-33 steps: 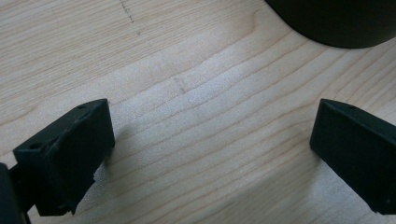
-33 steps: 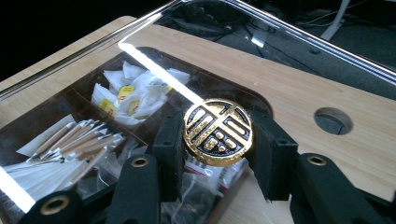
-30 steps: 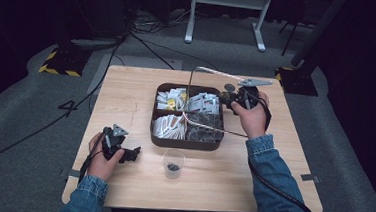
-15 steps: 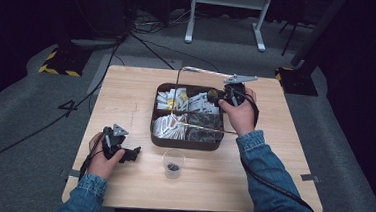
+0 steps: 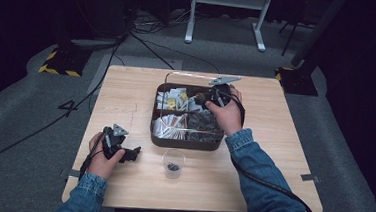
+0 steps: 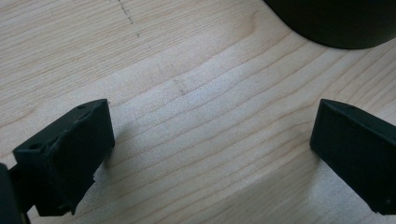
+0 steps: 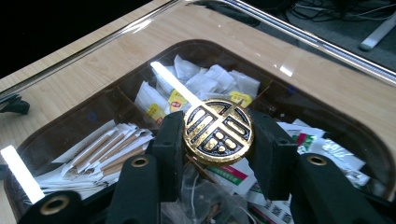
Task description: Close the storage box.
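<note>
My right gripper (image 7: pixel 218 136) is shut on a round gold-and-black knob (image 7: pixel 218 128) that sits on a clear lid (image 7: pixel 327 48). The lid hangs over a dark compartment box (image 7: pixel 105 97) with white sachets (image 7: pixel 205 79) and paper-wrapped sticks (image 7: pixel 107 149) inside. In the high view the right gripper (image 5: pixel 204 98) is over the back part of the box (image 5: pixel 183 145). My left gripper (image 5: pixel 128 154) rests on the table at the front left. Its jaws stand wide apart over bare wood (image 6: pixel 210 116), with nothing between them.
A small clear cup (image 5: pixel 173 163) with something dark in it stands in front of the box. The box's dark corner (image 6: pixel 336 23) lies just beyond the left gripper. Cables and a metal stand (image 5: pixel 227 18) lie on the floor behind the table.
My right hand has carried the lid by its knob leftward, from the box's right side to over the box. The left hand has stayed put.
</note>
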`<state>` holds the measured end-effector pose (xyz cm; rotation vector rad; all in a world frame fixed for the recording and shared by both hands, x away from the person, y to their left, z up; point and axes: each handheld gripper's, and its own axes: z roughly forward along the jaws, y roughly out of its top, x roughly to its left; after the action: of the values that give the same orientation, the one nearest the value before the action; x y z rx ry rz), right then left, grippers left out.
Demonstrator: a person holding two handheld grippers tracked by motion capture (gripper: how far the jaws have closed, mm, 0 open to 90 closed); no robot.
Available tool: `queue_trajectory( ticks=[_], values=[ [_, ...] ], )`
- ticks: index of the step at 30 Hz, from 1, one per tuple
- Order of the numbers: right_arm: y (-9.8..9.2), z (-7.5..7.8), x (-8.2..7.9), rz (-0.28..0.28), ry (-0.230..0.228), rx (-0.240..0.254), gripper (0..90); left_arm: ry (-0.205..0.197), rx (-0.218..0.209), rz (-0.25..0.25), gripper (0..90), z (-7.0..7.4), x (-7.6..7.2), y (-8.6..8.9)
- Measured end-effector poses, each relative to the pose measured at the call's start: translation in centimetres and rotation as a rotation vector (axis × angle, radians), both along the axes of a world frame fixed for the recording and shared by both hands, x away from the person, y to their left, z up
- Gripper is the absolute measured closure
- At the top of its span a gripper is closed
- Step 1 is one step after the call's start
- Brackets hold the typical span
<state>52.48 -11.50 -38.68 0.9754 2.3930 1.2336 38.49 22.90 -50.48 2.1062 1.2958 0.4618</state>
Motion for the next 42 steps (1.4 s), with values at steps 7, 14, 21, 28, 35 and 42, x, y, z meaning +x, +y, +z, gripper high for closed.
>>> queue_trajectory(
  ticks=[7, 14, 21, 28, 35, 42],
  values=[
    [1.5, -1.6, 0.4, 0.021, 0.023, -0.022, 58.8, 0.001, 0.0, -0.002, 0.2, 0.0, -0.1, 0.0],
    [2.4, -2.7, 0.5, 0.016, 0.024, -0.025, 58.8, 0.001, 0.0, -0.002, 0.2, 0.0, -0.1, 0.0],
    [3.0, -3.7, 0.5, 0.018, 0.031, -0.043, 58.8, 0.001, 0.0, -0.002, 0.2, 0.0, -0.1, 0.0],
    [3.1, -4.4, 0.6, 0.009, 0.033, -0.057, 58.8, 0.002, 0.0, -0.002, 0.2, 0.0, -0.1, 0.0],
    [3.4, -4.7, 0.5, 0.004, 0.024, -0.076, 58.8, 0.001, 0.0, -0.002, 0.2, 0.0, -0.1, 0.0],
    [3.7, -4.9, 0.3, -0.004, 0.029, -0.079, 58.8, 0.002, 0.0, -0.002, 0.2, 0.0, -0.1, 0.0]
  ],
)
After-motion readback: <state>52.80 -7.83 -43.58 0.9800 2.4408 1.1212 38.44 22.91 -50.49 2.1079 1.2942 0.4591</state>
